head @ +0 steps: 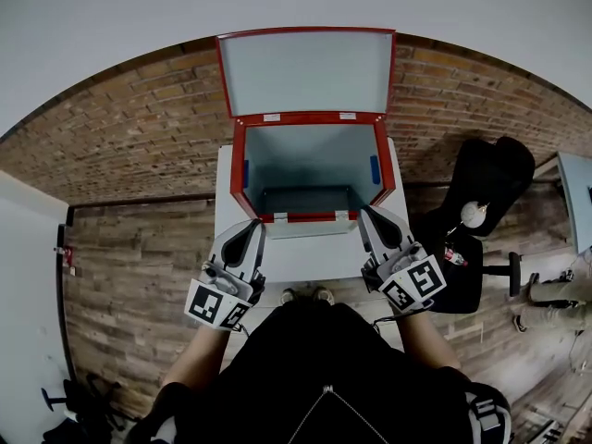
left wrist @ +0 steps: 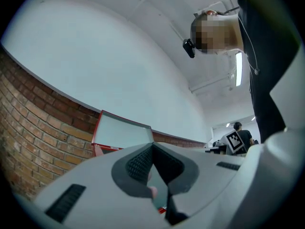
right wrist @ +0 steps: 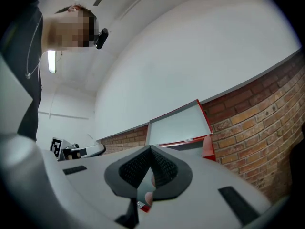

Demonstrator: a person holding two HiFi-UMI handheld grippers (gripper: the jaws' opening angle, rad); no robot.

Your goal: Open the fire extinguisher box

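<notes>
Fire extinguisher box [head: 238,169] – where's it at? (spotter)
Far edge of the bench [head: 305,259], centred. Lid [head: 307,70] already stands upright at the back. (me)
Tongs? (spotter)
Left tongs [head: 260,222] & right tongs [head: 363,211] both clenched on nothing, tips near the box's front corners. Touching or not, I can't tell. (me)
How'll it handle? (spotter)
I'd guess stiff sheet metal, light lid, slick paint. If I regrip: lid's free edge, both corners. (me)

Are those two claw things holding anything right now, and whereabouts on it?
Seemingly nothing. The left gripper and right gripper both have their jaws shut together, tips near the front corners of the open red metal box.
</notes>
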